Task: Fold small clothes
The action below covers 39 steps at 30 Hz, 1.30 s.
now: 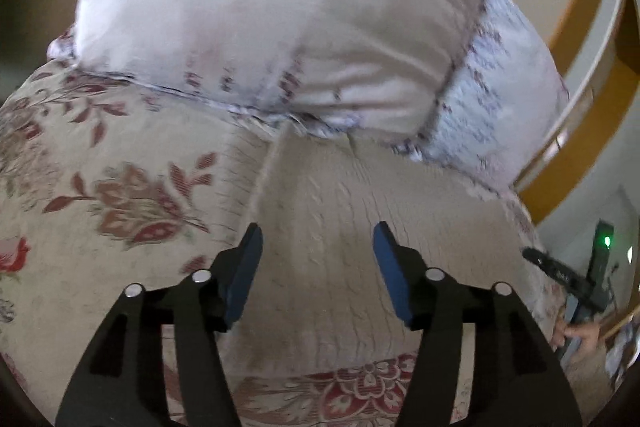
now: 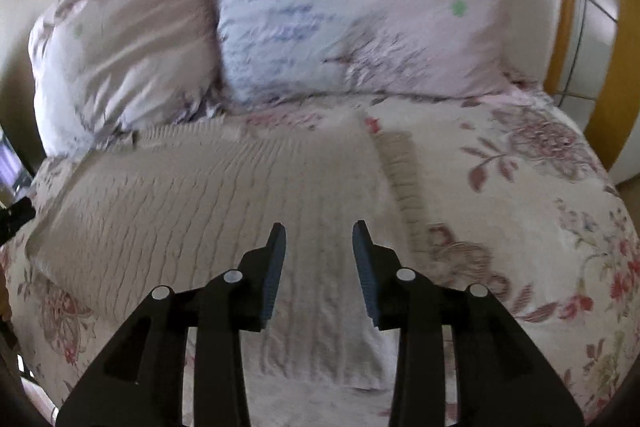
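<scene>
sweater (image 2: 224, 195): beige knitted cloth, ribbed and cabled, matt, soft-looking.
bedspread (image 2: 520, 187): woven cloth printed with red and mauve flowers, matt, lightly textured.
pillows (image 2: 352, 7): smooth thin cloth with a faint sheen, creased; the print is blurred, so the weave cannot be told.
left gripper (image 1: 318, 239): arms of matt black plastic, with shiny round metal pins at the joints.
fingers (image 1: 244, 275): blue pads, matt, probably rubber or foam.
right gripper (image 2: 319, 239): same black matt plastic; its blue pads look finely ridged.
bed frame (image 1: 580, 39): smooth, wood-like, honey-coloured, slightly glossy.
</scene>
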Each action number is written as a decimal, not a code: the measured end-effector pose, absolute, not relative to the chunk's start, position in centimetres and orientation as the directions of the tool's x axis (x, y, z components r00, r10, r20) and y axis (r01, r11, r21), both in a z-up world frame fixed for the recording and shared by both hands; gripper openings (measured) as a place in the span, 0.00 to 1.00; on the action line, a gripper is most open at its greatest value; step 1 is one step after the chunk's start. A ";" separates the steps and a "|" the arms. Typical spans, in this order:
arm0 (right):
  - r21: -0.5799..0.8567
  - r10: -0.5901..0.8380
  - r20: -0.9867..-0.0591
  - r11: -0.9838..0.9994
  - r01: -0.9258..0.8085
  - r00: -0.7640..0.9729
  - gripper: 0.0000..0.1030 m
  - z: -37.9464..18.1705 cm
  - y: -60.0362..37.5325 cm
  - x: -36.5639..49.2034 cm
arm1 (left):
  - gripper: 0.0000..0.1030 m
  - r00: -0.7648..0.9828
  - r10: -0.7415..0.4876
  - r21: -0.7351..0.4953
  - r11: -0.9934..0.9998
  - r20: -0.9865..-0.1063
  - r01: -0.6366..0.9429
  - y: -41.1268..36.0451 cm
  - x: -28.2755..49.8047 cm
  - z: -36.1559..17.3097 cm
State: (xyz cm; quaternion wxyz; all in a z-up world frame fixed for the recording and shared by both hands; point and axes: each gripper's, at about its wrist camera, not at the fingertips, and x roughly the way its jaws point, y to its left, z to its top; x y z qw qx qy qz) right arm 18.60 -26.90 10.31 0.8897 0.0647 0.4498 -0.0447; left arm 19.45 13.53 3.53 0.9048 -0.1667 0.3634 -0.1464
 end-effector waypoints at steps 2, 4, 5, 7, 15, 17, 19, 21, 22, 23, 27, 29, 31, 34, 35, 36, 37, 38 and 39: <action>0.061 -0.027 -0.846 0.987 0.147 0.533 0.45 8.8 -26.5 19.3 | 0.61 0.645 -0.387 -0.388 0.909 -0.659 0.149 12.5 20.3 2.3; 0.035 -0.048 -0.846 0.989 0.145 0.531 0.48 7.8 -26.2 19.2 | 0.61 0.613 -0.360 -0.358 0.924 -0.703 0.133 12.1 20.9 1.0; 0.016 -0.058 -0.847 0.991 0.135 0.528 0.49 7.8 -26.0 19.2 | 0.63 0.627 -0.350 -0.337 0.930 -0.697 0.145 12.0 20.7 1.0; 0.006 -0.065 -0.853 0.991 0.134 0.517 0.50 8.0 -25.9 19.2 | 0.64 0.620 -0.342 -0.315 0.936 -0.706 0.157 11.7 20.6 1.1; 0.060 -0.007 -0.817 0.994 0.097 0.576 0.62 9.7 -24.9 19.8 | 0.76 0.674 -0.367 -0.467 0.884 -0.641 0.037 15.9 20.9 2.6; 0.067 0.012 -0.816 0.995 0.073 0.578 0.62 9.7 -24.1 20.3 | 0.76 0.667 -0.380 -0.509 0.861 -0.641 0.002 17.0 21.5 2.3; 0.072 0.031 -0.816 0.996 0.049 0.577 0.62 9.5 -23.1 20.9 | 0.76 0.662 -0.399 -0.548 0.836 -0.635 -0.022 17.8 21.9 1.8; 0.073 0.043 -0.817 0.997 0.029 0.575 0.62 9.4 -22.1 21.4 | 0.76 0.656 -0.408 -0.575 0.817 -0.635 -0.048 18.3 22.4 1.3; 0.070 0.047 -0.818 0.997 0.018 0.574 0.62 9.3 -21.5 21.8 | 0.76 0.652 -0.416 -0.591 0.804 -0.634 -0.062 18.6 22.7 1.1; 0.063 0.046 -0.818 0.998 0.008 0.573 0.62 9.2 -21.0 22.2 | 0.76 0.646 -0.426 -0.610 0.789 -0.633 -0.078 18.9 23.0 0.7; 0.023 0.024 -0.818 1.000 -0.009 0.575 0.65 8.7 -19.4 23.3 | 0.76 0.625 -0.464 -0.657 0.746 -0.628 -0.106 19.2 23.9 -0.2; -0.014 -0.007 -0.843 1.000 -0.010 0.539 0.66 7.7 -18.8 23.9 | 0.76 0.628 -0.470 -0.665 0.740 -0.620 -0.104 19.0 24.1 -0.3; -0.028 -0.020 -0.842 1.000 -0.005 0.539 0.67 7.2 -18.6 24.0 | 0.77 0.629 -0.473 -0.669 0.736 -0.617 -0.102 18.8 24.3 -0.3; -0.030 -0.023 -0.839 1.000 -0.004 0.543 0.67 7.1 -18.5 23.9 | 0.77 0.629 -0.488 -0.684 0.723 -0.605 -0.096 18.4 24.8 -0.4; -0.026 -0.020 -0.839 1.000 -0.004 0.543 0.68 7.1 -18.6 23.9 | 0.77 0.629 -0.491 -0.686 0.721 -0.603 -0.095 18.4 24.9 -0.4; -0.019 -0.014 -0.840 1.000 -0.004 0.543 0.68 7.1 -18.7 23.9 | 0.77 0.631 -0.491 -0.687 0.720 -0.601 -0.094 18.3 25.0 -0.4; -0.017 -0.012 -0.840 1.000 -0.004 0.543 0.68 7.1 -18.7 23.9 | 0.77 0.631 -0.491 -0.687 0.720 -0.601 -0.094 18.2 25.1 -0.4; -0.017 -0.012 -0.839 1.000 -0.003 0.544 0.68 7.1 -18.7 23.9 | 0.77 0.632 -0.490 -0.687 0.721 -0.600 -0.093 18.0 25.2 -0.4; -0.017 -0.013 -0.838 1.000 -0.003 0.545 0.68 7.1 -18.7 23.9 | 0.76 0.633 -0.492 -0.689 0.719 -0.598 -0.093 17.9 25.2 -0.4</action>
